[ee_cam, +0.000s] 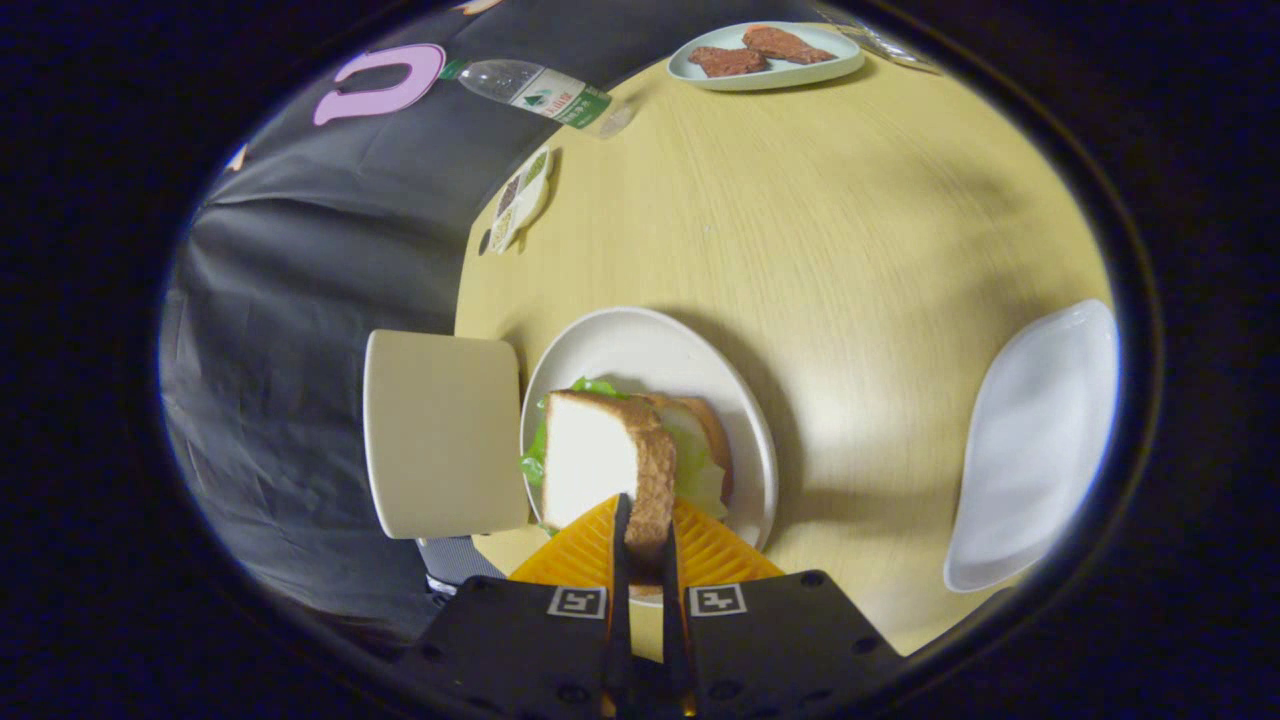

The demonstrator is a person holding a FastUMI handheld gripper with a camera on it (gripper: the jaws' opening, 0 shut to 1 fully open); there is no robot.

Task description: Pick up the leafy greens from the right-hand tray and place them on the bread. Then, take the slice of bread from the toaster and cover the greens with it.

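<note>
My gripper [645,530] is shut on a slice of bread [600,465], pinching its crusted edge between both fingers. The slice stands on edge, tilted, just above the round white plate [640,340]. Under it on the plate lie the leafy greens [695,465] on top of another slice of bread [715,430], whose brown crust shows at the right of the greens. A cream toaster [440,430] stands just left of the plate. A white tray [1035,440] lies to the right of the plate with nothing on it.
Across the pale wooden table [850,220] sits a light plate [765,55] with two brown meat pieces. A plastic bottle [530,90] and a small patterned card [520,200] lie by the table's left edge, against the black cloth.
</note>
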